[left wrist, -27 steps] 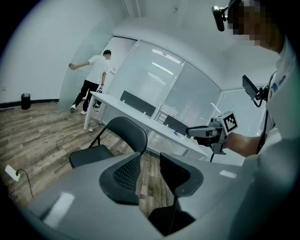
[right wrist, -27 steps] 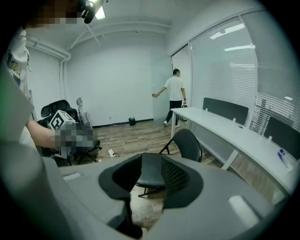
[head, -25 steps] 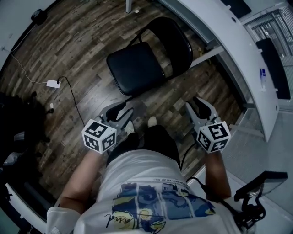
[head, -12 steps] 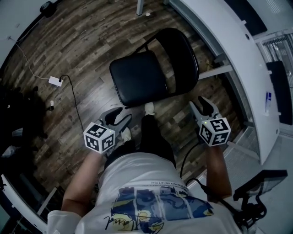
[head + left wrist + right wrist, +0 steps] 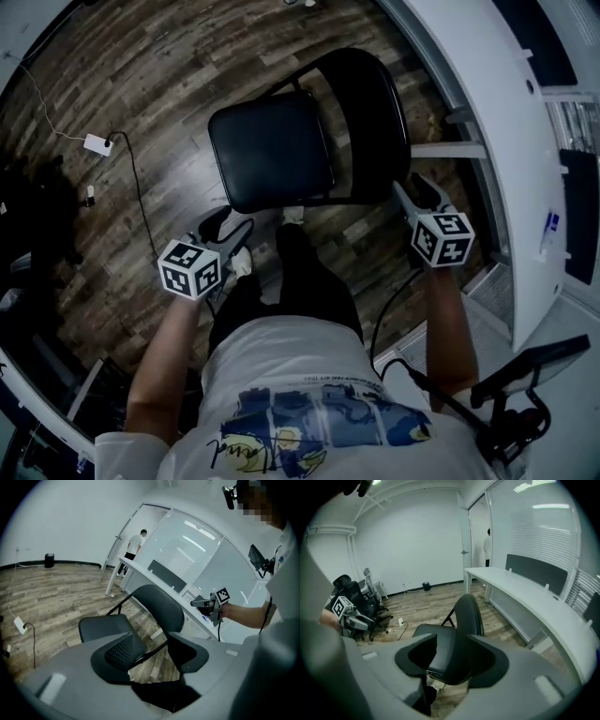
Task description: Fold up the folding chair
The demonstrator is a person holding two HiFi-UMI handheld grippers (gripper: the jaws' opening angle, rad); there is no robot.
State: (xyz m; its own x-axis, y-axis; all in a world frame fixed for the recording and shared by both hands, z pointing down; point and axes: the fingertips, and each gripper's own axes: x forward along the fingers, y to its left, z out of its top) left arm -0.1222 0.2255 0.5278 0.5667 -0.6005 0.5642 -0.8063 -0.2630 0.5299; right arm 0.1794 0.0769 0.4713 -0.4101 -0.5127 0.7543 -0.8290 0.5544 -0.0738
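Note:
The black folding chair stands unfolded on the wood floor, its seat (image 5: 272, 150) toward me and its backrest (image 5: 375, 108) to the right. My left gripper (image 5: 223, 228) hovers just off the seat's front left corner, open, its jaws having just been opening with nothing between them. In the left gripper view the seat (image 5: 99, 626) and backrest (image 5: 159, 605) lie beyond the left gripper (image 5: 152, 645). My right gripper (image 5: 419, 192) sits beside the backrest's near edge, open, its jaws also having just been opening. The backrest (image 5: 468, 613) shows ahead of the right gripper (image 5: 452, 657), not gripped.
A long curved white desk (image 5: 497, 112) runs close behind the chair on the right. A white power strip (image 5: 97, 143) with a cable lies on the floor at left. Dark office chairs (image 5: 351, 592) stand farther left. My legs and shoe (image 5: 292, 214) reach the seat's front edge.
Both grippers moved forward and down toward the chair, the right one farther, reaching the backrest's side. Both pairs of jaws stand wider. My foot stepped up to the seat.

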